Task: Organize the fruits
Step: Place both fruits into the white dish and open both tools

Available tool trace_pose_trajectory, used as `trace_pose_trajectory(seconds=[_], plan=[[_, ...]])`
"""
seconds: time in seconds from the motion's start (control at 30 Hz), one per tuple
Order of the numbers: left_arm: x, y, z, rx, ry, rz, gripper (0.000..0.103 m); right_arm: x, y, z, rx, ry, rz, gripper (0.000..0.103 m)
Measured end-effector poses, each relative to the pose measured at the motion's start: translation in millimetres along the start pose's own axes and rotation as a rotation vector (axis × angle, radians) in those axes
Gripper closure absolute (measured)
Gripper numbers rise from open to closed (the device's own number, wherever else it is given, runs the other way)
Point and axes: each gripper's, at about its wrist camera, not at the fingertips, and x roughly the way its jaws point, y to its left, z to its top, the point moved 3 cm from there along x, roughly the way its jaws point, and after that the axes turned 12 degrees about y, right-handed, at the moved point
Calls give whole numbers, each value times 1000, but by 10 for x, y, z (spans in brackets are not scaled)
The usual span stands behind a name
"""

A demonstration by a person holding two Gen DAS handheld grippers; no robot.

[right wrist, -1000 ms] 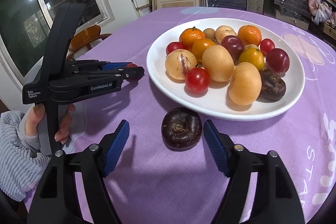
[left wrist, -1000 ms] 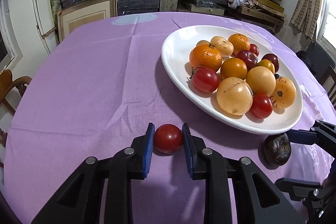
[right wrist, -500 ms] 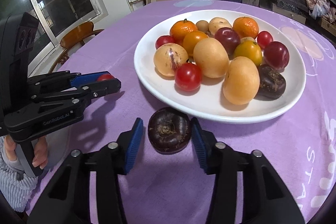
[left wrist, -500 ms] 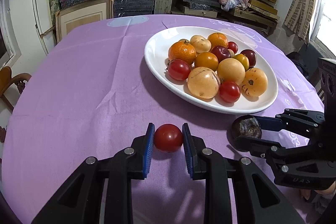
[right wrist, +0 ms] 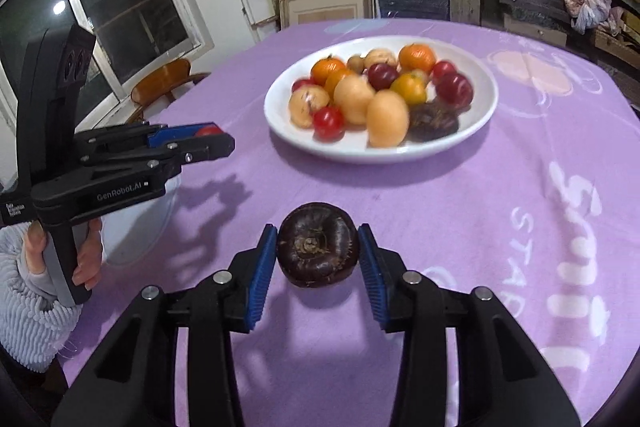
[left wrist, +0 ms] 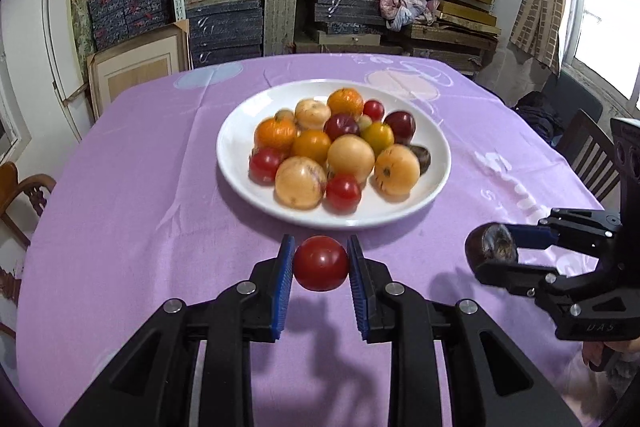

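The left gripper [left wrist: 321, 263] is clamping a red tomato [left wrist: 321, 263] between its blue pads, both pads pressing on the fruit's sides. The tomato is hanging clear of the purple cloth on the bench [left wrist: 140, 187], with its shadow lying on the cloth beneath it. From this view, the white plate [left wrist: 236, 151] of fruit is sitting at twelve o'clock from the tomato, near but apart from it.

The right gripper [right wrist: 317, 247] is holding a dark purple fruit [right wrist: 317, 245], round and flattened, its stem end facing the camera. The pads are pressing on it at nine and three o'clock. It too is raised off the cloth, casting a shadow below. In the right wrist view the plate is lying toward one o'clock, well beyond the held fruit.

The plate is carrying oranges, pale yellow-orange fruits, red tomatoes, dark red plums and one dark purple fruit at its near right edge; the pile is blurred in both views.

In the left wrist view the right gripper is showing at three o'clock with the dark fruit at its tip. In the right wrist view the left gripper is showing at nine o'clock, a hand [right wrist: 86, 255] in a grey fuzzy sleeve [right wrist: 24, 307] gripping its handle.
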Motion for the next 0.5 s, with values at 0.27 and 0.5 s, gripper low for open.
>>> trace_pose_trajectory(seconds=[0.27, 0.5], plan=[[187, -37, 985, -7, -35, 62, 76, -10, -446, 1067, 38, -74, -102, 63], [827, 110, 1110, -61, 49, 58, 76, 742, -758, 1311, 92, 19, -92, 63]])
